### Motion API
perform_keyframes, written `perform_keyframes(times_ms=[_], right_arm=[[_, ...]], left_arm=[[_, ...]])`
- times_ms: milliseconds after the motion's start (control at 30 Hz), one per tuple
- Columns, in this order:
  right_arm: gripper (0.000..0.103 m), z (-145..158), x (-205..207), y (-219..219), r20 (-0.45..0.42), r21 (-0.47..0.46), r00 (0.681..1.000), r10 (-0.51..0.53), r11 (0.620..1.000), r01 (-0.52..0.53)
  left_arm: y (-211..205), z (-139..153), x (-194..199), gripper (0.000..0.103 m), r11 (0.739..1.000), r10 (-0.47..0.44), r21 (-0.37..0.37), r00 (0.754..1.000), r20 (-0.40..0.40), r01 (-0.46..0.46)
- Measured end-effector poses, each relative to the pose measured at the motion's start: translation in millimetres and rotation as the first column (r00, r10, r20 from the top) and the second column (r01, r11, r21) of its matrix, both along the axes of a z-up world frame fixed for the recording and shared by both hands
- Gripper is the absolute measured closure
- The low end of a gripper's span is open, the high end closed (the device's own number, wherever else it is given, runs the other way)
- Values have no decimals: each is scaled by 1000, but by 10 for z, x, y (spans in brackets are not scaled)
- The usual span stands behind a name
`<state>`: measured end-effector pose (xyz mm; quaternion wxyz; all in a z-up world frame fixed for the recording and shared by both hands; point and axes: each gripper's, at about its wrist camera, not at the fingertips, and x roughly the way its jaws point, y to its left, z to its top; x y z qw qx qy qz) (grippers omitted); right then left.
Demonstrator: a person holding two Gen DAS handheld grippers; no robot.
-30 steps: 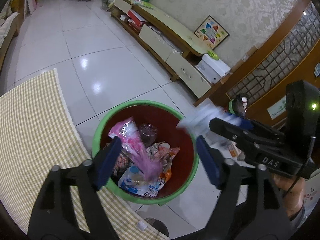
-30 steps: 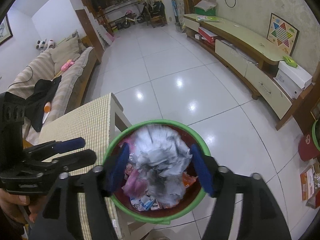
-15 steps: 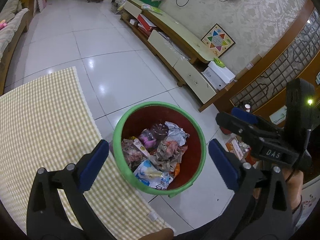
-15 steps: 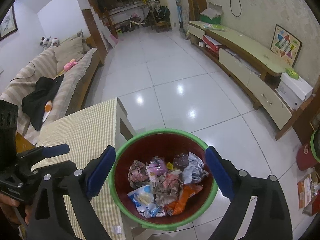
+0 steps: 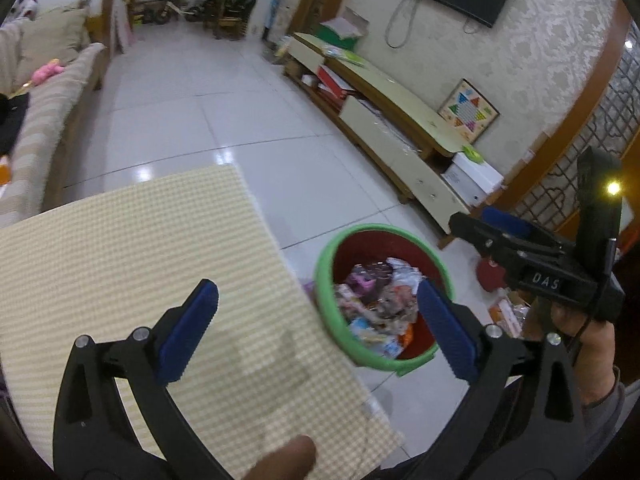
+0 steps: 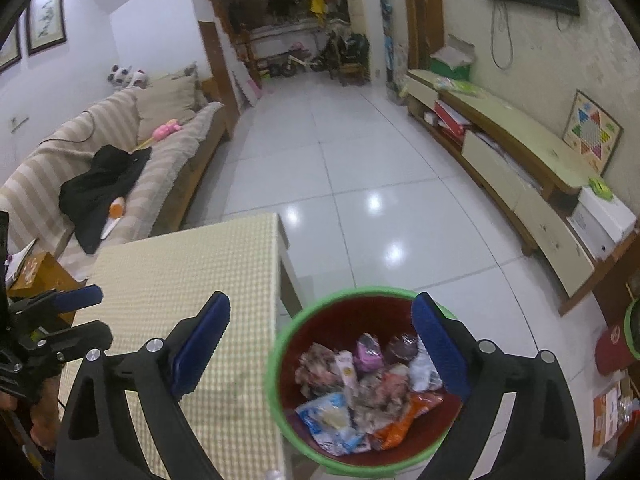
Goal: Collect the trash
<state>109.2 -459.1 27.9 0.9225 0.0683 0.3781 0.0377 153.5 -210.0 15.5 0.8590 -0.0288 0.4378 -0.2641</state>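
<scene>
A: Green-rimmed red bin [image 6: 362,380] sits on the white tile floor [image 6: 360,184], just beside the table [image 6: 180,280] w/ the yellow check cloth. Wrappers [image 6: 360,392] piled inside: blue-white pouch, orange packet, pink bits, crumpled grey stuff.

B: Copy. Where's the right gripper [image 6: 320,344] vs the bin?

A: Right above it. Blue pads spread wide, nothing between them. Its right pad overlaps the bin's far-right rim in the right wrist view, left pad hangs over the cloth edge. Bin mouth fills most of the gap.

B: And the left gripper [image 5: 318,322]?

A: Also released, pads wide apart, empty. In the left wrist view its left pad is over the cloth, right pad overlaps the bin's [image 5: 384,296] right side. So bin sits low-right in that gap, trash [image 5: 380,300] showing just left of the right pad.

B: Can each cam see the other tool?

A: Yep. Right gripper [image 5: 492,232] shows at the right edge of the left view, hand wrapped round the handle, beyond the bin. Left gripper [image 6: 68,312] shows at the left edge of the right view, over the table side.

B: Anything else nearby?

A: TV cabinet [image 6: 520,160] along the right wall, striped sofa [image 6: 80,152] far left. Both well apart from the bin.
</scene>
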Motion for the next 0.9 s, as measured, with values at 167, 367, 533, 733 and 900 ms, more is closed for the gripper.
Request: perform_keyframes(times_ms=[167, 367, 533, 733, 900], right_arm=[[8, 85, -24, 340, 52, -28, 998, 32, 999, -31], [7, 153, -162, 803, 124, -21, 991, 58, 998, -56], [7, 128, -292, 1183, 142, -50, 986, 92, 995, -86], [7, 46, -469, 1691, 147, -83, 982, 116, 991, -104], [7, -109, -665, 2027, 148, -101, 980, 131, 988, -117]], left_arm=[[417, 117, -139, 5, 994, 96, 37, 994, 60, -99], [883, 142, -296, 5, 973, 217, 65, 971, 98, -223], [1100, 80, -510, 5, 960, 251, 88, 958, 140, -265], [1413, -8, -752, 5, 933, 334, 82, 928, 163, -350], [1639, -17, -927, 5, 917, 379, 55, 906, 188, -395]])
